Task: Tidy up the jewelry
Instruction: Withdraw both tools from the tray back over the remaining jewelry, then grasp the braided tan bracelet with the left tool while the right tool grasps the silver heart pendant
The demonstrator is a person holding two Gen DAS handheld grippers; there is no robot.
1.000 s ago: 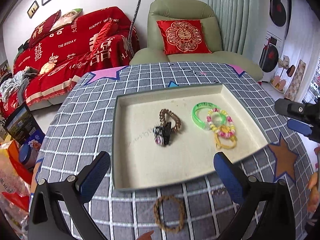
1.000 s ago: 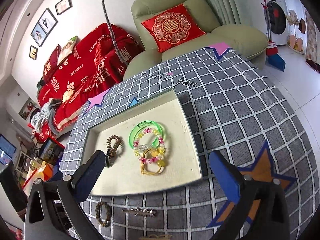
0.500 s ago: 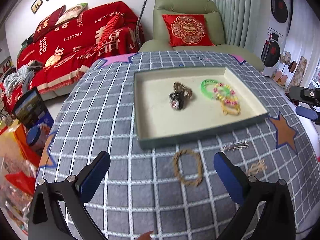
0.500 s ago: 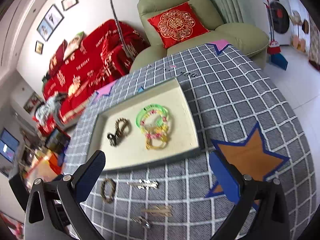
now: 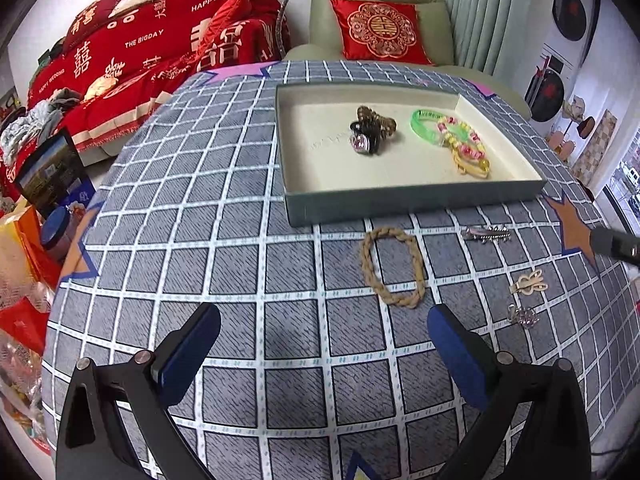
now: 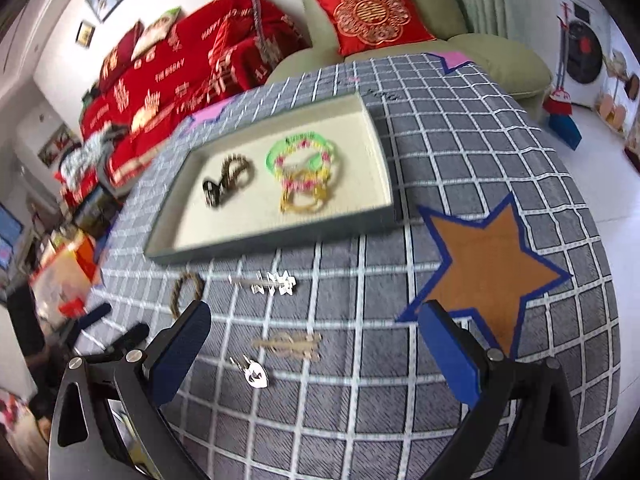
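A grey tray (image 5: 400, 200) with a cream lining holds a brown bead bracelet with a black piece (image 5: 370, 130), a green bangle (image 5: 426, 126) and pink-yellow bead bracelets (image 5: 464, 146). On the cloth in front of it lie a braided tan bracelet (image 5: 392, 266), a silver hair clip (image 5: 486, 235), a cream clip (image 5: 530, 282) and a small silver piece (image 5: 522, 315). My left gripper (image 5: 324, 344) is open and empty, just short of the braided bracelet. My right gripper (image 6: 316, 344) is open and empty over the cream clip (image 6: 290, 345) and silver piece (image 6: 256, 374). The tray (image 6: 256, 240) lies beyond.
The round table wears a grey checked cloth with an orange star (image 6: 488, 264). A green armchair with a red cushion (image 5: 380, 32) and a red-covered sofa (image 5: 140, 52) stand behind. Bags and boxes (image 5: 24, 240) sit on the floor at left.
Both grippers have pulled back from the tray toward the table's near side. The loose pieces in front of the tray have come into view. Both stay open.
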